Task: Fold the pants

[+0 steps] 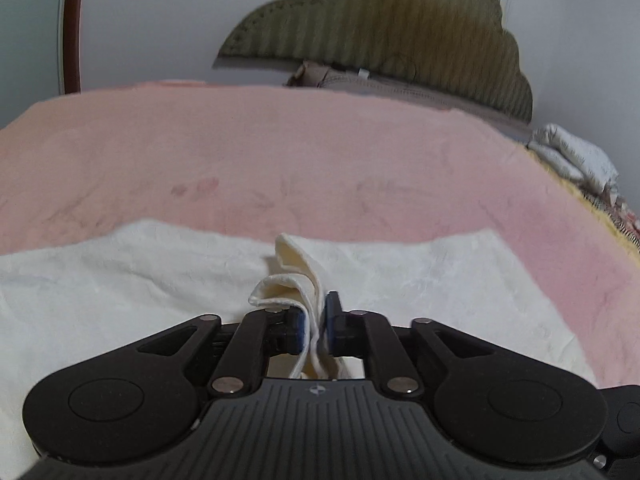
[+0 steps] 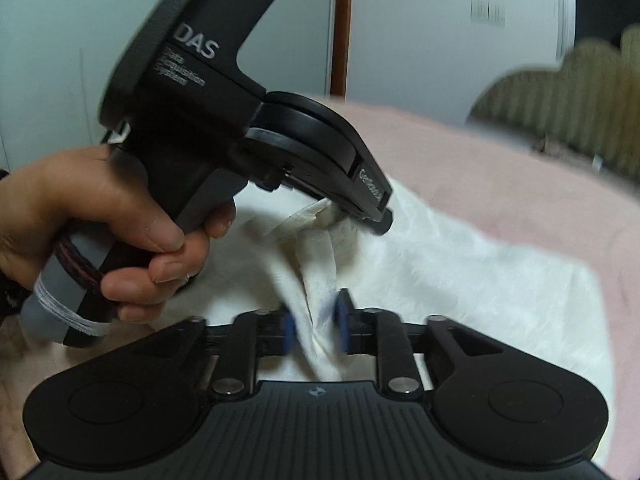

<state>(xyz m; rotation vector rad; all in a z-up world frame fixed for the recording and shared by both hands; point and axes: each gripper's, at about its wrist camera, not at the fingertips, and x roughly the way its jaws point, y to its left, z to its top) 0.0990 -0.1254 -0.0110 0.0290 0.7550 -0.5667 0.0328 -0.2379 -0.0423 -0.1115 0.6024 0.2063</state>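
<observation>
While both grippers sit over the near edge of the cream pants [image 1: 420, 280], which lie spread on the pink blanket [image 1: 280, 152], each has cloth between its blue pads. Left gripper [image 1: 316, 324]: jaws narrow, a doubled, curling edge of fabric pinched upright between them, pads pressing it on both sides. Right gripper [image 2: 316, 328]: a raised ridge of cloth runs between the jaws; the view is motion-blurred, and a sliver of gap seems to show beside each pad, so I cannot tell whether it truly clamps.

Seen from the right wrist, the left gripper [image 2: 360, 216], held in the person's hand [image 2: 120, 216], bites the same ridge farther along, just ahead of the right one. The two grips lie close together on one fold line.

Pants run crosswise to both grippers, long axis left to right, bulk lying beyond the fingertips toward the headboard [image 1: 384, 32]. Judgement: the coming fold carries this pinched edge away over that bulk, and neither hand is clearly nearer.
</observation>
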